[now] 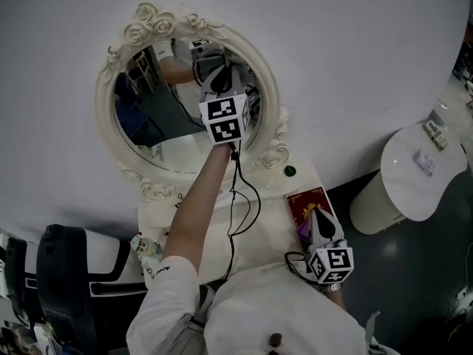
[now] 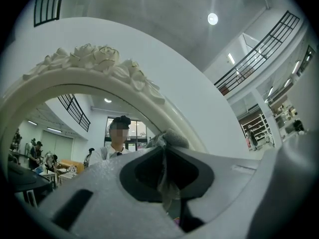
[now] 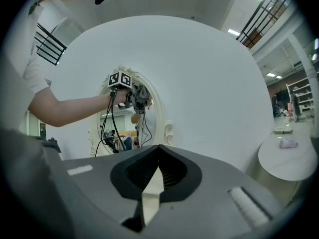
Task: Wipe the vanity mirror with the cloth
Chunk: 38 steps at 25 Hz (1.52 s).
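Currently the cloth [image 2: 172,137] is pinched in the left gripper [image 1: 219,80] at the vanity mirror [image 1: 157,143]; the right gripper [image 1: 318,214] is held closed, empty. If pressed too hard, the mirror could be tipped.

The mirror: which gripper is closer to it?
Left. The left gripper is up at the mirror, holding the cloth; the right gripper hangs low over the table, away from it.
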{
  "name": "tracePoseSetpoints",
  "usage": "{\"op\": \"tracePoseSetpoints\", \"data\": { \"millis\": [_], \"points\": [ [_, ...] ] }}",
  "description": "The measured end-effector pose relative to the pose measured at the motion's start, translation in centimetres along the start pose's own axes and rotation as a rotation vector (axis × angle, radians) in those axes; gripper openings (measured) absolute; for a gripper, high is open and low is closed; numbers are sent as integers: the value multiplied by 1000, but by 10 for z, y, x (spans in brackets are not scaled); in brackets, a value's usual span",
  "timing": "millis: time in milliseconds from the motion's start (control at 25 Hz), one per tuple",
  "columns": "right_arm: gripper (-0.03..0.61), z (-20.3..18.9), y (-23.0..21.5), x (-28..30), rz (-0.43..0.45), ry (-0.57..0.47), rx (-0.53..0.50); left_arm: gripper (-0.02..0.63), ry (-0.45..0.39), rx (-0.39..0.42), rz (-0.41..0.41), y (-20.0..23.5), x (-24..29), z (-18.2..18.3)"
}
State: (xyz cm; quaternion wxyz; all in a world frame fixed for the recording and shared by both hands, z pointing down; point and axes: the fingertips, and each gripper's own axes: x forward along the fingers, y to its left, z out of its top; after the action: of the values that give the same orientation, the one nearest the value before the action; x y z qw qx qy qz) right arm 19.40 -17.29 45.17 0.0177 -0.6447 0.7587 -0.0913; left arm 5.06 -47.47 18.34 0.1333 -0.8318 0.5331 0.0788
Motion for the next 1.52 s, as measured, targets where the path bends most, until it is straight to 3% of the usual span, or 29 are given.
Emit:
{"op": "tracePoseSetpoints", "data": {
  "millis": [240, 720, 1080, 1320, 1520],
  "points": [
    [8, -3, 15, 5, 46, 14, -1, 23, -8, 31, 51, 30, -14, 10],
    [8, -15, 82, 32, 242, 58, -24, 23, 35, 104, 279, 165, -86, 15],
    [8, -19, 112, 39, 298, 69, -27, 23, 81, 151, 429, 247, -134, 14],
    [8, -21, 122, 39, 313, 68, -31, 21, 100, 157, 487, 271, -149, 9],
    [8, -22, 114, 37, 287, 68, -22, 23, 83, 156, 489, 263, -151, 6]
  ]
}}
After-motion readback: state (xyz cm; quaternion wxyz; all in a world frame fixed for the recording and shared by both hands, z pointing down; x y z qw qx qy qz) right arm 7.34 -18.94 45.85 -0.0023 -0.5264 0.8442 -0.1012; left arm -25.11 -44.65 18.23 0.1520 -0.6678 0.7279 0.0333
